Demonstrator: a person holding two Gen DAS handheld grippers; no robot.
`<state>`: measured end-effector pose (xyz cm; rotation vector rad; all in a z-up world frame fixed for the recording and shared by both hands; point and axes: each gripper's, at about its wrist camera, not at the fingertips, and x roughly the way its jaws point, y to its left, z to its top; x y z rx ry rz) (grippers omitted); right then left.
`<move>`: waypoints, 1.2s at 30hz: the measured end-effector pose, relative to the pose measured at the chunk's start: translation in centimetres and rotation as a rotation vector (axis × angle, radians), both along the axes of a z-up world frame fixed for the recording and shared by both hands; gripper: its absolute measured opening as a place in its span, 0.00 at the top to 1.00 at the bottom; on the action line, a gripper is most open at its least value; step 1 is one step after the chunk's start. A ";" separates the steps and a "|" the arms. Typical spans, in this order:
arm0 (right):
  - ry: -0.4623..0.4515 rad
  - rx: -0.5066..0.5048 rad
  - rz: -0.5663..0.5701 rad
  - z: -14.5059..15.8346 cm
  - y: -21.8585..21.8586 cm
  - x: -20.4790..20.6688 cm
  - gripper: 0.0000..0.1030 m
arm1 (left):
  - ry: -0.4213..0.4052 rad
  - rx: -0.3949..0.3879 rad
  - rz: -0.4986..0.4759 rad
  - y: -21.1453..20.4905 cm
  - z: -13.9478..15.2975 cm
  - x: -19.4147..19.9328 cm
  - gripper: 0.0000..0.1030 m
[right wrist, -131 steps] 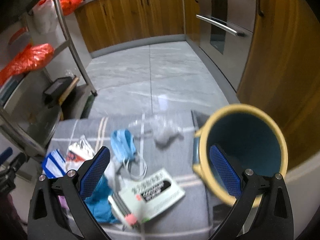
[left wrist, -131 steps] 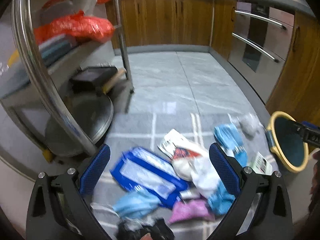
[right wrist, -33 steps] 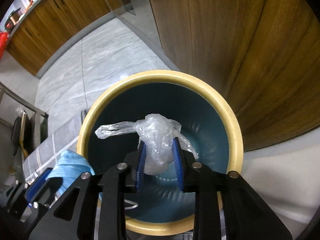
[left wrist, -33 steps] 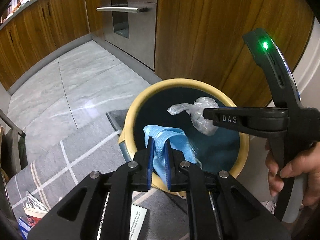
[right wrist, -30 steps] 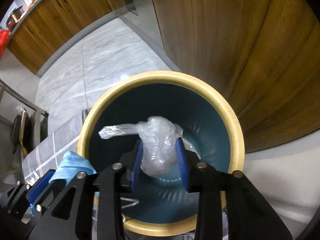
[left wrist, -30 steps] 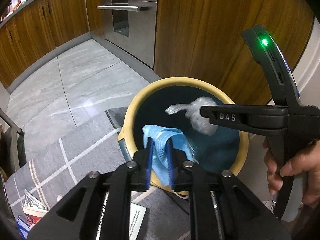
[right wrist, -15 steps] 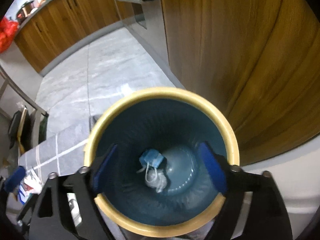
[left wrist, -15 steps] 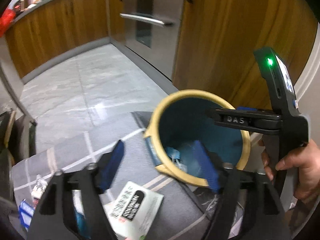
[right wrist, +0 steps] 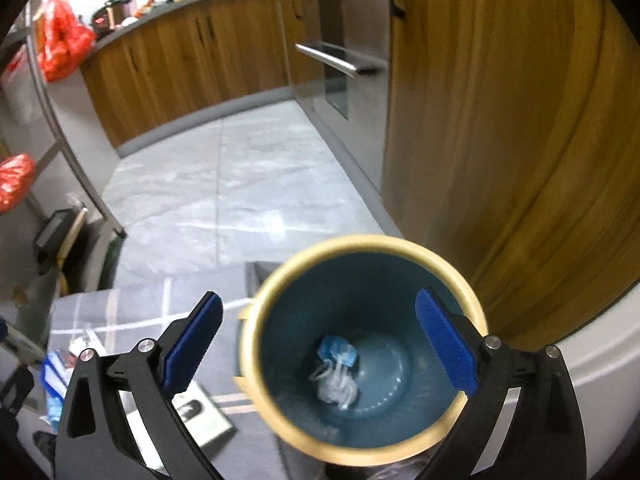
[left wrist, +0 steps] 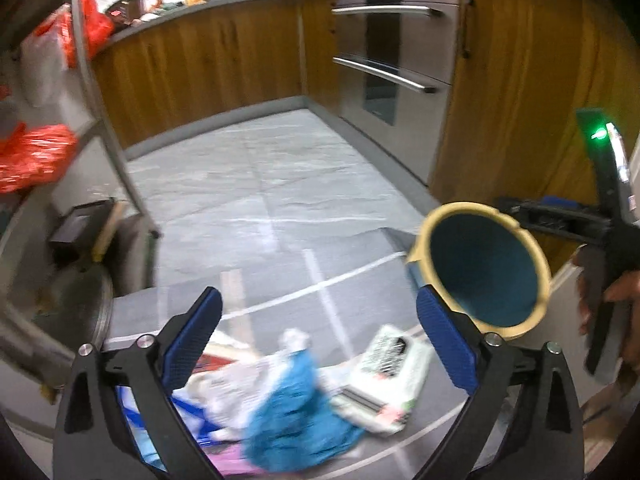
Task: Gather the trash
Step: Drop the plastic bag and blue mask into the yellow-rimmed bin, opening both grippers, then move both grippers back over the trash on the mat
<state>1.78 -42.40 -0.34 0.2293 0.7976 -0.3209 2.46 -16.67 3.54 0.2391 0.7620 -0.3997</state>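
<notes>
Left wrist view: the left claw (left wrist: 316, 328) has its jaws opening, almost fully apart, with nothing between the pads, and the litter pile (left wrist: 280, 400) lies on the grey rug (left wrist: 280, 280) just below and ahead of it, on the side of the bin (left wrist: 480, 268) away from the wooden cabinet (left wrist: 520, 100). The next pick turns on that: the pile is to the bin's left and close under this claw, so the left hand looks the nearer one. The crumpled blue piece (left wrist: 292, 416) has no clear long axis, while the white printed packet (left wrist: 388, 376), between it and the bin, runs lengthwise towards the bin. In the right wrist view the right claw (right wrist: 320, 340) is also opening, empty, and hangs above the bin's mouth; a blue mask (right wrist: 336, 350) and a clear plastic wad (right wrist: 334, 386) rest at the bottom. Motion blur smears the pile (single items are hard to separate), and its near edge is cut off behind the claw's arms.
</notes>
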 end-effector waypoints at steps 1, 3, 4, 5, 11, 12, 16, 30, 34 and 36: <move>-0.013 -0.006 0.010 0.4 0.8 -0.1 0.05 | -0.006 0.001 0.009 0.8 0.3 0.0 0.05; -0.025 -0.011 0.034 1.0 2.2 -0.3 0.05 | -0.011 -0.005 0.030 2.6 0.8 -0.1 0.05; -0.029 -0.009 0.049 1.2 3.0 -0.4 0.05 | -0.013 -0.010 0.048 3.8 1.1 -0.1 0.05; -0.028 -0.003 0.065 1.2 3.9 -0.4 0.05 | -0.010 -0.017 0.068 5.2 1.4 -0.1 0.05; 0.000 -0.036 0.167 1.1 9.1 -0.8 0.05 | -0.012 -0.020 0.185 11.1 1.5 -0.1 0.05; 0.002 -0.049 0.175 1.0 9.8 -1.0 0.05 | -0.010 -0.021 0.201 11.9 1.3 -0.2 0.05; 0.024 -0.048 0.212 0.4 12.2 -1.6 0.05 | 0.013 -0.028 0.281 15.5 0.0 -0.1 0.05; 0.206 0.032 0.242 -4.3 15.2 -1.5 0.05 | 0.128 -0.091 0.236 14.6 -4.2 -0.8 0.05; 0.261 0.072 0.206 -5.9 14.4 -0.7 0.05 | 0.157 -0.074 0.174 12.4 -5.7 -0.8 0.05; 0.285 0.089 0.187 -6.7 13.9 -0.2 0.05 | 0.161 -0.056 0.145 11.4 -6.3 -1.0 0.06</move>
